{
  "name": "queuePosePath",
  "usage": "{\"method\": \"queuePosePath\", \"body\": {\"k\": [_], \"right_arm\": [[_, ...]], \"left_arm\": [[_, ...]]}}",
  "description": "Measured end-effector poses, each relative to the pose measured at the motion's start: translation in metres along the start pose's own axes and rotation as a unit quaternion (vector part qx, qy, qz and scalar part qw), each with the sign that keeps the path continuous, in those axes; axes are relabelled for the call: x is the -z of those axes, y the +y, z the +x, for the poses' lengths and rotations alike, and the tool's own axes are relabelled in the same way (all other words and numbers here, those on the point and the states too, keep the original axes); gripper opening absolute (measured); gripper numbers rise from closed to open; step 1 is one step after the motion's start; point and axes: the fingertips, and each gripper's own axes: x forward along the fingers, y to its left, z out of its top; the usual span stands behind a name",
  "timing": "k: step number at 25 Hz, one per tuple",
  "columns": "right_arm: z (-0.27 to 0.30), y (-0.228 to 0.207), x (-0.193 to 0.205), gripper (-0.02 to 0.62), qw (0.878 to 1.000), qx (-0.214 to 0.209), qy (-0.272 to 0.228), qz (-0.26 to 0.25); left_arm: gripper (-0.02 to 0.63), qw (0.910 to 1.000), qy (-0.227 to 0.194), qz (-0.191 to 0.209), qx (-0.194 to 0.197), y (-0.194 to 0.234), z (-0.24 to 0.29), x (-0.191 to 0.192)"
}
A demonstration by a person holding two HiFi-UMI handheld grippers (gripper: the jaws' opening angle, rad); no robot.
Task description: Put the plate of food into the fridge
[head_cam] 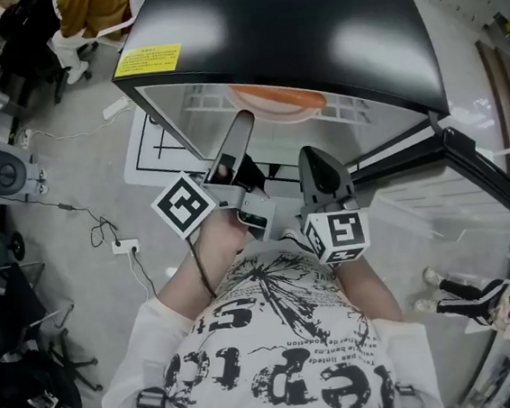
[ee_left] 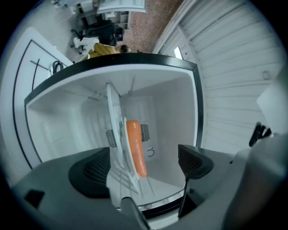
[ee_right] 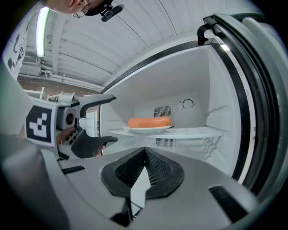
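Plate (ee_right: 146, 130) sits on fridge shelf (ee_right: 193, 132); left hand-held gripper (ee_left: 141, 166) apart beside rim, right hand-held gripper (ee_right: 143, 168) together.

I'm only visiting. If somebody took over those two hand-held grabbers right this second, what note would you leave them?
Left gripper: open, jaws wide apart by the plate's near rim, gripping nothing.
Right gripper: shut, empty.
The plate with the orange food lies flat on the fridge shelf.
Done: the plate is inside the fridge.
Left: back both grippers out. The fridge door stands open, so it probably needs closing.
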Motion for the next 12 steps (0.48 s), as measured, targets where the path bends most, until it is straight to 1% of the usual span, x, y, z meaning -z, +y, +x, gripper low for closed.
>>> {"method": "queuePosePath", "body": {"k": [3, 5, 8, 9, 11, 12], "right_arm": [[-0.002, 0.009, -0.016, 0.000, 1.000, 0.013, -0.011, 0.005], [-0.004, 0.010, -0.018, 0.000, 1.000, 0.022, -0.018, 0.007], [-0.010, 0.015, -0.024, 0.000, 0.999, 0.035, -0.025, 0.007], [-0.012, 0.018, -0.027, 0.000, 0.999, 0.039, -0.027, 0.007], [-0.012, 0.021, -0.030, 0.000, 0.998, 0.048, -0.031, 0.007], [-0.011, 0.021, -0.029, 0.000, 0.998, 0.053, -0.034, 0.009]], "left_arm": [[0.477, 0.9978, 0.029, 0.060, -0.003, -0.007, -0.017, 0.002], [0.472, 0.9926, 0.050, 0.111, -0.007, -0.001, -0.028, 0.002], [0.338, 0.9776, 0.075, 0.197, 0.004, -0.002, -0.039, 0.001], [0.307, 0.9724, 0.079, 0.219, 0.005, -0.004, -0.041, 0.000], [0.287, 0.9615, 0.088, 0.260, 0.007, 0.001, -0.043, -0.003], [0.263, 0.9560, 0.093, 0.278, 0.008, 0.007, -0.043, -0.004]]}}
